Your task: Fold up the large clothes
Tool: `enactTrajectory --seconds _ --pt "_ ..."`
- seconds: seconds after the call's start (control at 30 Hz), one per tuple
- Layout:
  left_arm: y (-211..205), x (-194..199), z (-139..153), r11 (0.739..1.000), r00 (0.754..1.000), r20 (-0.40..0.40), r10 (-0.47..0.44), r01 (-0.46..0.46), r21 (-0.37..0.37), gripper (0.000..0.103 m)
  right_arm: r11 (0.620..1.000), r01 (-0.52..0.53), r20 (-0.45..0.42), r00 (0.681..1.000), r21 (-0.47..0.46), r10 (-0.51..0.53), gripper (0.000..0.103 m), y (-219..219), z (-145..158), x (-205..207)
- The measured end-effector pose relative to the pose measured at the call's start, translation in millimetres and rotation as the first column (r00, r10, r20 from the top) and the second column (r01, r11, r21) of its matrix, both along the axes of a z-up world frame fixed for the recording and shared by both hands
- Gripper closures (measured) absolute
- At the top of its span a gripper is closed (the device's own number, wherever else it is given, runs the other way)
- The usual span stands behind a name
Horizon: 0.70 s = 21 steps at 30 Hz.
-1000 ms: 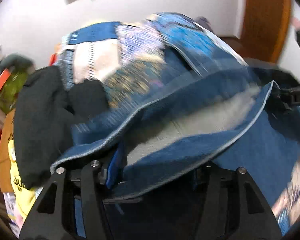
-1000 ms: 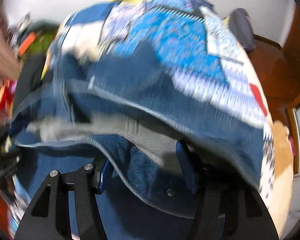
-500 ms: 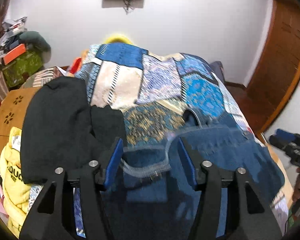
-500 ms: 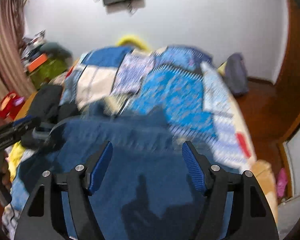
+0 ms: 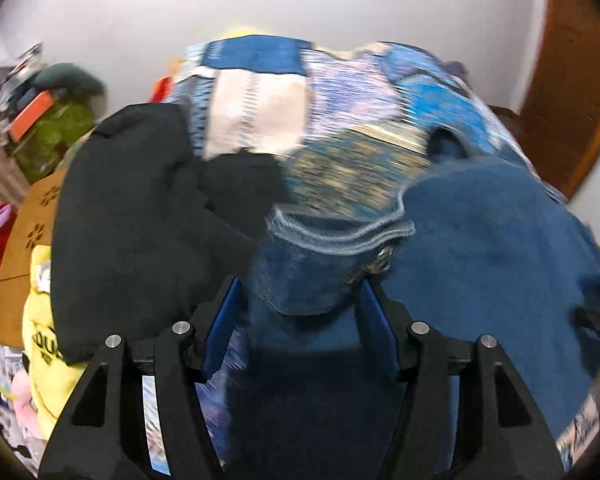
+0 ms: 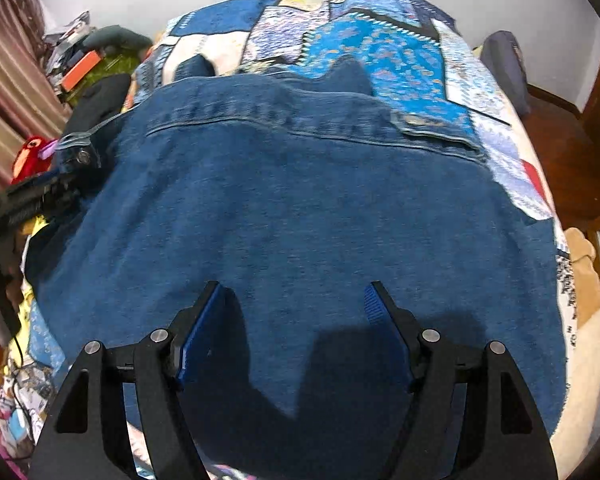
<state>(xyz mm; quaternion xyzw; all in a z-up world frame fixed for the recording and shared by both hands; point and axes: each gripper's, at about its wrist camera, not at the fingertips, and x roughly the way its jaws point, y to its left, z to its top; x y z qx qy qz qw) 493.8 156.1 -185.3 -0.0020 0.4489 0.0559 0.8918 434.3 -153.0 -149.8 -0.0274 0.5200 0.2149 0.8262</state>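
A large blue denim garment (image 6: 300, 208) lies spread flat on the patchwork bed; it also shows in the left wrist view (image 5: 492, 248). My right gripper (image 6: 294, 300) is open and empty, hovering over the garment's near part. My left gripper (image 5: 298, 300) is open at the garment's left edge, with a light-stitched cuff and metal button (image 5: 380, 258) lying between and just beyond its fingers. The left gripper also shows at the left edge of the right wrist view (image 6: 32, 200).
A patchwork bedspread (image 6: 380, 52) covers the bed. A black garment (image 5: 140, 208) lies left of the denim, over yellow clothes (image 5: 44, 340) and a brown box (image 5: 24, 240). Clutter stands at the far left (image 5: 48, 128). A wooden door (image 5: 572, 80) is at right.
Both grippers have let go of the denim's edge and opened. The garment dropped flat onto the bed. The left gripper has moved closer to the cuff.
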Motion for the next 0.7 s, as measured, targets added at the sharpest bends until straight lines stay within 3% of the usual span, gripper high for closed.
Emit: enactTrajectory --seconds 0.17,0.27,0.4,0.7 --pt "24.7 14.6 -14.1 0.995 0.997 -0.038 0.069 -0.072 -0.076 0.039 1.0 0.027 0.0 1.0 -0.003 -0.027 0.034 -13.5 -10.9 -3.4" --pt "18.4 3.3 -11.8 0.998 0.998 -0.021 0.061 -0.061 -0.026 0.039 1.0 0.021 0.023 1.0 -0.016 -0.02 0.034 -17.1 -10.0 -12.7" --pt "6.2 -23.3 -4.0 1.0 1.0 -0.019 0.025 -0.025 0.004 0.039 0.999 0.022 0.022 1.0 -0.04 -0.021 0.034 -23.5 -7.6 -17.7" --pt "-6.0 -105.1 8.5 0.989 0.997 0.036 0.072 -0.067 -0.13 0.038 0.998 0.058 0.021 0.998 -0.029 -0.057 0.034 -41.3 6.3 -39.6"
